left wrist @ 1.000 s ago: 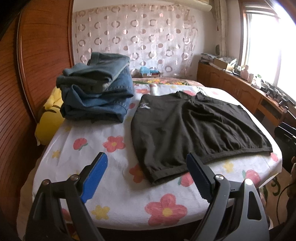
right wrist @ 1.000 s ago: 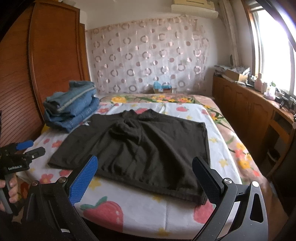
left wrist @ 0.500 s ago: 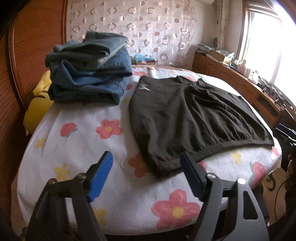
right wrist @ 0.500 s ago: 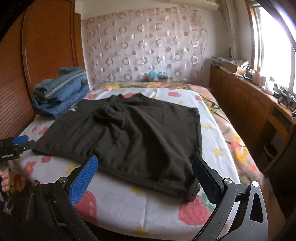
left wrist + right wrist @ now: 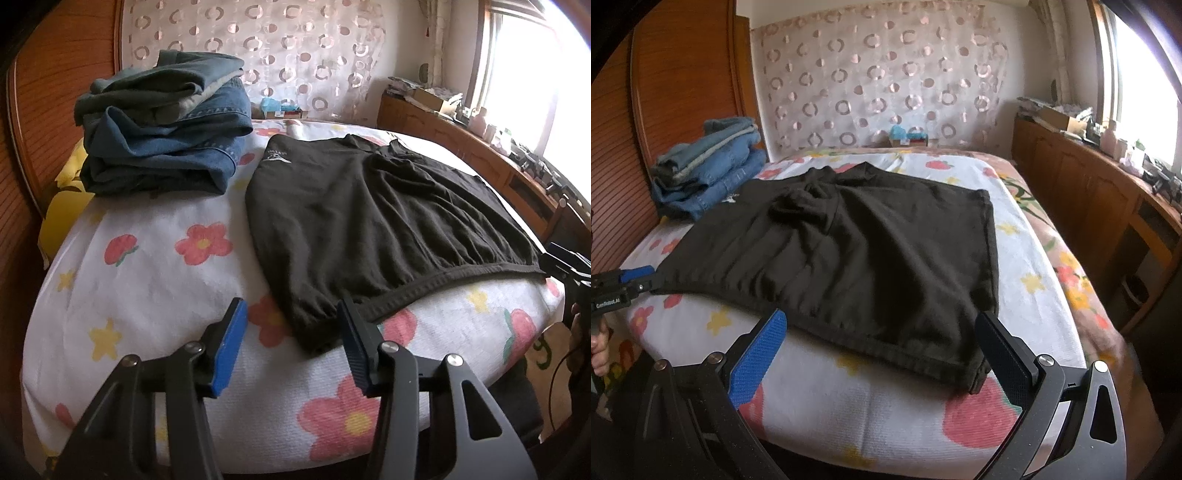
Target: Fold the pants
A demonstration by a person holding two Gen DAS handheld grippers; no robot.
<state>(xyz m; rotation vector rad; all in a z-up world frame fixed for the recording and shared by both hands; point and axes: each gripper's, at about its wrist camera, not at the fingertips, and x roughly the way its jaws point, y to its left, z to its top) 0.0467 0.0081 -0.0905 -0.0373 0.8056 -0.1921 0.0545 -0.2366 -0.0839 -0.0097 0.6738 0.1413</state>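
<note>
The black pants [image 5: 369, 221] lie flat on the flowered bed [image 5: 147, 266], and the left gripper [image 5: 291, 332], closer to their near corner than a second ago, has just been closing around it without pinching, while the right gripper [image 5: 879, 350] stays wide apart.

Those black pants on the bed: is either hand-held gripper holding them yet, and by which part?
Neither. The left hand-held gripper, jaws just closing, straddles the black pants' near corner; the right hand-held gripper is open at the other corner.
</note>
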